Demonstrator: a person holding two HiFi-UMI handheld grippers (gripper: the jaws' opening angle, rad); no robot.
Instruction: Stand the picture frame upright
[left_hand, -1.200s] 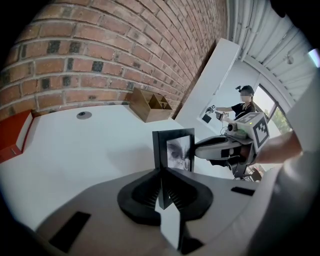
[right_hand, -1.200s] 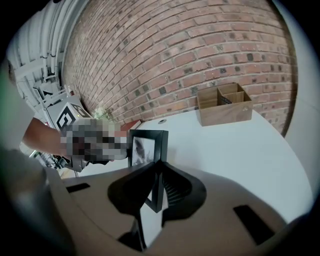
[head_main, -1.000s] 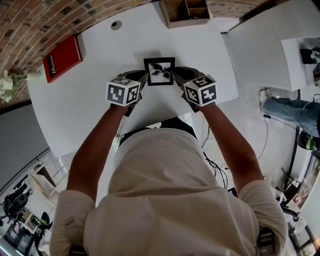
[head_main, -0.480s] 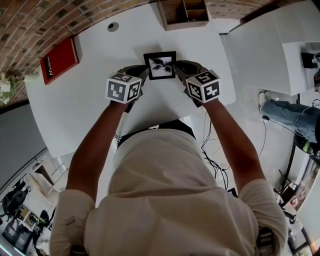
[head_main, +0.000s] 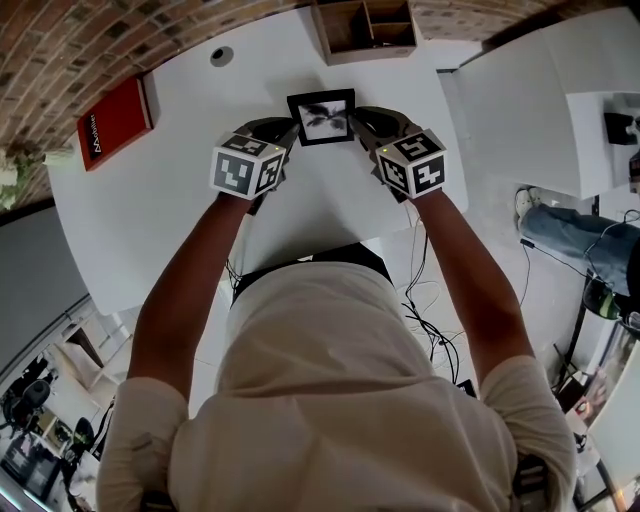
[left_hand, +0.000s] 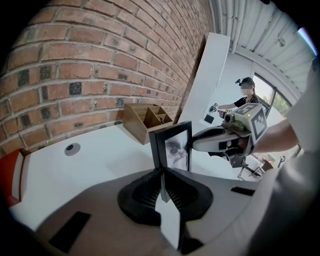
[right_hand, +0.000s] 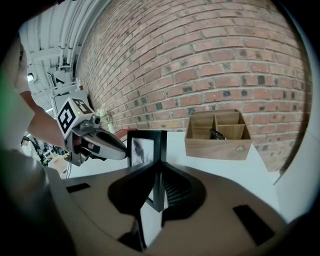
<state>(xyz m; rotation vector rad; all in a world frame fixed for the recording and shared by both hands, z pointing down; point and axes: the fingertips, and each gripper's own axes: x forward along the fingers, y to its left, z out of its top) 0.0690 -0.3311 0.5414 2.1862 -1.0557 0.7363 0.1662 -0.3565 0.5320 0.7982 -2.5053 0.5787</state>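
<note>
A black picture frame with a dark plant print is held a little above the white table, its face tilted toward me. My left gripper is shut on its left edge and my right gripper on its right edge. In the left gripper view the frame rises edge-on from the closed jaws, with the right gripper beyond it. The right gripper view shows the frame pinched between the jaws, the left gripper at its far side.
A wooden desk organizer stands at the table's far edge by the brick wall. A red book lies far left, with a round cable grommet beside it. A person sits in the background.
Both grippers have carried the frame farther across the table toward the organizer, and a little higher. The frame's face looks more foreshortened than before.
</note>
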